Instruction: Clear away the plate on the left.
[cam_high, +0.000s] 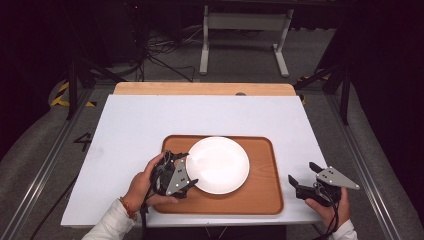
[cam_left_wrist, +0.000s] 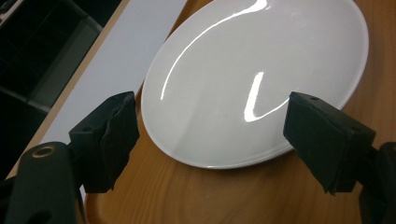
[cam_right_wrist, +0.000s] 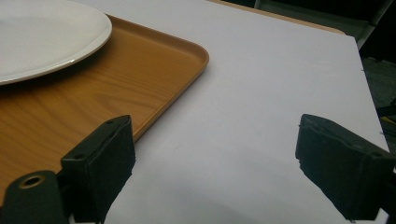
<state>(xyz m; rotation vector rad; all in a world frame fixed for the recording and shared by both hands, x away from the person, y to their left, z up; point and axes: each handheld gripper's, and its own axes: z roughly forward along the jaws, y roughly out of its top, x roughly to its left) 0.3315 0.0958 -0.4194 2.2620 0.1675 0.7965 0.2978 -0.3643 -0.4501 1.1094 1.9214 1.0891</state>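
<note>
- The left gripper (cam_high: 186, 169) is sitting in the lower middle of the high view, at the near-left edge of the white plate (cam_high: 218, 165), with its jaws spread wide and gripping nothing.
- In the left gripper view the two black jaws are standing on either side of the plate's near rim (cam_left_wrist: 219, 164); the right one is overlapping the rim in the picture, but whether it is touching cannot be told. The wide spread is probably there so the rim can pass between the pads before any closing.
- The left hand (cam_high: 145, 182) is holding this gripper low and angled toward the plate, which suits a grip on the thin edge rather than on the flat face.
- The plate is lying flat and empty in the middle of the wooden tray (cam_high: 260, 200), which is filling the lower centre of the frame on the white table (cam_high: 150, 120). The tray's raised lip is likely keeping the plate from sliding off.
- The right gripper (cam_high: 306, 177) is waiting at the lower right, on the bare table just beside the tray's right edge, well apart from the plate.
- Its jaws are also spread wide and empty in the right gripper view, with the tray's corner (cam_right_wrist: 198, 53) at upper left.
</note>
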